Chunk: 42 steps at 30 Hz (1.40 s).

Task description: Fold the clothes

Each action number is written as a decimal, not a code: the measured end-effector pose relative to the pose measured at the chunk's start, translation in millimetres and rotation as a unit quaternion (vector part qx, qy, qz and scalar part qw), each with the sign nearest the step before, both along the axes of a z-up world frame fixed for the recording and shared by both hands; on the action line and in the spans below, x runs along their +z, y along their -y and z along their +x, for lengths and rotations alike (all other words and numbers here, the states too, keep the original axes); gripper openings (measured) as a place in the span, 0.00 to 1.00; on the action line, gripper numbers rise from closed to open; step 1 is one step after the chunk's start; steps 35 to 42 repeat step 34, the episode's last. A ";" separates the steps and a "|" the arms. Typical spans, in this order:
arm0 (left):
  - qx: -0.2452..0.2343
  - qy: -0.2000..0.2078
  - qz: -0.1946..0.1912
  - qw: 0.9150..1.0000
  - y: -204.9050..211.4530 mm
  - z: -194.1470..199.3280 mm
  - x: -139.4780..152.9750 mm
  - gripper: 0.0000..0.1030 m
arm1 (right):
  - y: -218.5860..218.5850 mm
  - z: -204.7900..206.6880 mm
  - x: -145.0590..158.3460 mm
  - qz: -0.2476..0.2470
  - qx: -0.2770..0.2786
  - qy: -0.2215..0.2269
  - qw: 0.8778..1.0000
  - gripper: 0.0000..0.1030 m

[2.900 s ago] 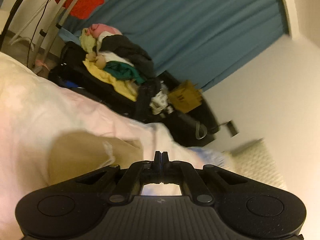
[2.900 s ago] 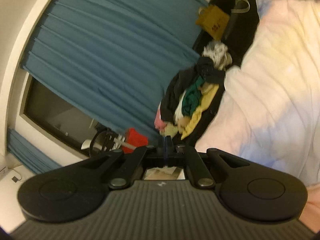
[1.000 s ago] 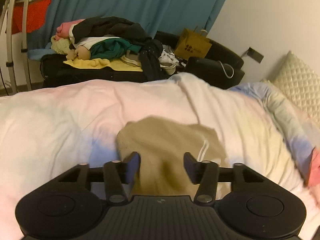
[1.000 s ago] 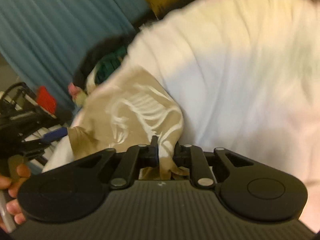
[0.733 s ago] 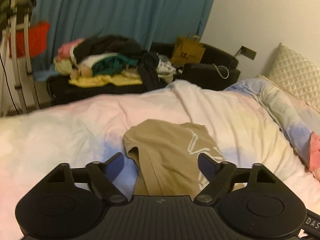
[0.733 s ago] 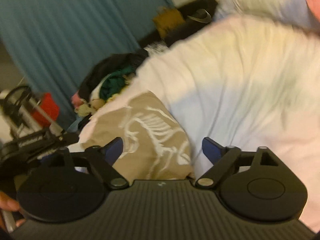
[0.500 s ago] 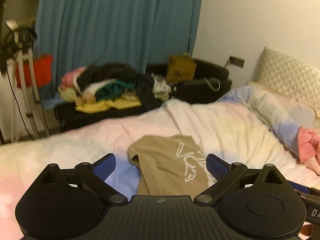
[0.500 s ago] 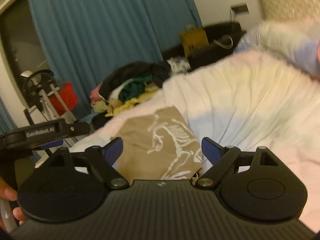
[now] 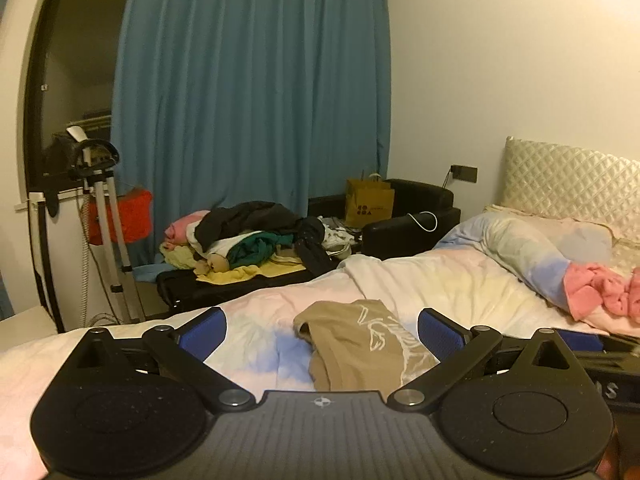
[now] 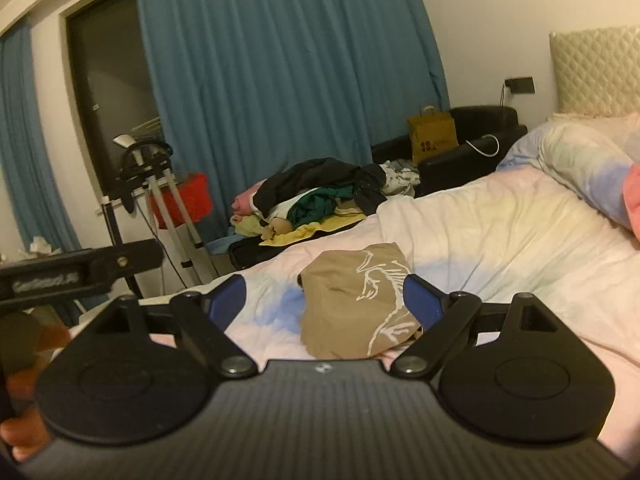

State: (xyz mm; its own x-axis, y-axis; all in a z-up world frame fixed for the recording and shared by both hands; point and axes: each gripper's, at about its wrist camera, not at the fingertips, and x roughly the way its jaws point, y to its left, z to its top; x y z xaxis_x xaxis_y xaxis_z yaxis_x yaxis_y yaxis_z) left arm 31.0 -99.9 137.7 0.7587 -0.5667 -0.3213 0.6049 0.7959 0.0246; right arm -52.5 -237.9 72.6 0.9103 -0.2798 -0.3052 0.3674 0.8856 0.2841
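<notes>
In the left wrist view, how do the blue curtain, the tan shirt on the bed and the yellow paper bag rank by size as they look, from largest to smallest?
1. Blue curtain, by far the largest.
2. Tan shirt; it lies nearer the camera, so it looks bigger.
3. Yellow paper bag, smallest and farther back.

Shirt (image 9: 360, 344) is lying on the bed (image 9: 460, 292), clothes pile (image 9: 256, 236) sitting behind it, bag (image 9: 369, 203) sitting right of the pile.

Folded tan shirt (image 10: 356, 300) (apparently) on bed (image 10: 500, 232)
</notes>
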 end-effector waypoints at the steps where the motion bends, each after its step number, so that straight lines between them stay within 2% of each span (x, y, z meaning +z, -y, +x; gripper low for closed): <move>1: 0.000 0.001 -0.004 1.000 -7.9 -9.2 -1.5 1.00 | -4.5 -3.8 -1.9 -0.002 0.000 0.002 1.000 0.84; 6: 0.022 -0.007 -0.031 0.999 -42.2 -28.7 -21.3 1.00 | -23.5 -8.7 -17.9 -0.020 -0.004 0.000 1.000 0.84; 16: 0.051 -0.029 -0.019 0.998 -65.4 -23.0 -62.9 1.00 | -49.4 6.2 -46.1 -0.056 -0.002 -0.028 0.998 0.84; 21: 0.049 -0.043 -0.015 0.998 -64.0 -15.5 -77.7 1.00 | -49.0 9.0 -56.4 -0.049 -0.008 -0.039 0.998 0.84; 26: 0.046 -0.045 -0.011 0.998 -59.8 -15.1 -82.5 1.00 | -48.3 10.9 -62.8 -0.043 -0.017 -0.057 0.997 0.84; 42: 0.038 -0.043 -0.006 0.998 -59.8 -18.4 -83.2 1.00 | -49.1 7.3 -64.2 -0.040 -0.025 -0.056 0.997 0.84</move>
